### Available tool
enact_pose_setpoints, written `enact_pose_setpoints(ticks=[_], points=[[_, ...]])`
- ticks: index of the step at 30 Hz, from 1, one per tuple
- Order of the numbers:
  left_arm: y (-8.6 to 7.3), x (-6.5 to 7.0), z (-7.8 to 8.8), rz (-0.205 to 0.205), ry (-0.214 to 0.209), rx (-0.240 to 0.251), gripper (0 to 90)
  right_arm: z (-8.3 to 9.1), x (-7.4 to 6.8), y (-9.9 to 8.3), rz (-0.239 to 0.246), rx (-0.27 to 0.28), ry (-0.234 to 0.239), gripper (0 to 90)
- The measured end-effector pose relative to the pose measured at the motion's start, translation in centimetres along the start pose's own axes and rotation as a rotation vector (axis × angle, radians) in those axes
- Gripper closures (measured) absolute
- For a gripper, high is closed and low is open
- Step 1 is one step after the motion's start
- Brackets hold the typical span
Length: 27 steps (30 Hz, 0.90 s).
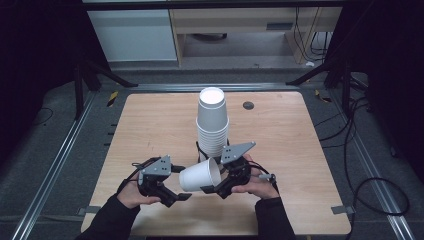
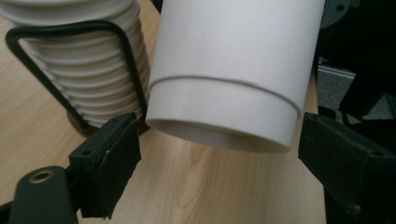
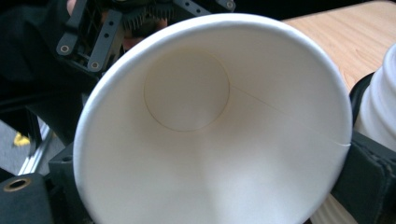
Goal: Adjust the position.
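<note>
White paper cup (image 1: pixel 200 175) lies on its side above the wooden table (image 1: pixel 150 130), pinched at the mouth end by the right gripper (image 1: pixel 212 189); left gripper (image 1: pixel 182 196) spread wide around its base, pads clear; stack of white cups (image 1: pixel 212 125) just behind.

Left gripper (image 1: pixel 184 196) — held low at the near edge, jaws spread wide, pads clear on both sides, pointing toward the other hand. Right gripper (image 1: pixel 207 189) — angled inward and down, jaws closed on the rim of a cup. Both forearms enter from below in dark sleeves, hands (image 1: pixel 131 194) wrapped around the gripper bodies.
</note>
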<state>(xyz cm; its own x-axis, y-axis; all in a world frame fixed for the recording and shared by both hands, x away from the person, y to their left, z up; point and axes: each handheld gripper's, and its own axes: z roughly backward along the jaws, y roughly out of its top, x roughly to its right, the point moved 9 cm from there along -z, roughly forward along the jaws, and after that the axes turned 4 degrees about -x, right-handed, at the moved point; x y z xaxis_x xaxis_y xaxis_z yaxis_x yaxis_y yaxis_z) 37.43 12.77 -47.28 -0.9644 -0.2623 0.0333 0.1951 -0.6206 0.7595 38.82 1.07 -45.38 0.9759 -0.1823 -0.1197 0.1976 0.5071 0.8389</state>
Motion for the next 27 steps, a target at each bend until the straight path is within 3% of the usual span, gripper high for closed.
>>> enact_pose_setpoints(ticks=[2,12,18,21,27], points=[[-0.2,-0.3,0.0,-0.002,0.014,-0.013,11.2,-0.4,0.2,0.2,0.016,-0.058,-0.007,6.9],[-0.9,-0.2,-1.0,-0.026,0.031,-0.079,11.2,-3.0,0.1,0.3,0.048,-0.172,0.003,6.7],[-0.9,-0.1,-1.4,-0.031,0.032,-0.088,12.9,-3.7,-0.2,0.6,0.061,-0.186,0.012,6.7],[-0.9,-0.1,-1.4,-0.040,0.033,-0.085,20.0,-3.8,-0.3,0.6,0.069,-0.193,0.008,6.7],[-0.9,0.1,-1.4,-0.044,0.027,-0.089,21.3,-3.8,-0.5,0.5,0.070,-0.192,0.007,6.6]])
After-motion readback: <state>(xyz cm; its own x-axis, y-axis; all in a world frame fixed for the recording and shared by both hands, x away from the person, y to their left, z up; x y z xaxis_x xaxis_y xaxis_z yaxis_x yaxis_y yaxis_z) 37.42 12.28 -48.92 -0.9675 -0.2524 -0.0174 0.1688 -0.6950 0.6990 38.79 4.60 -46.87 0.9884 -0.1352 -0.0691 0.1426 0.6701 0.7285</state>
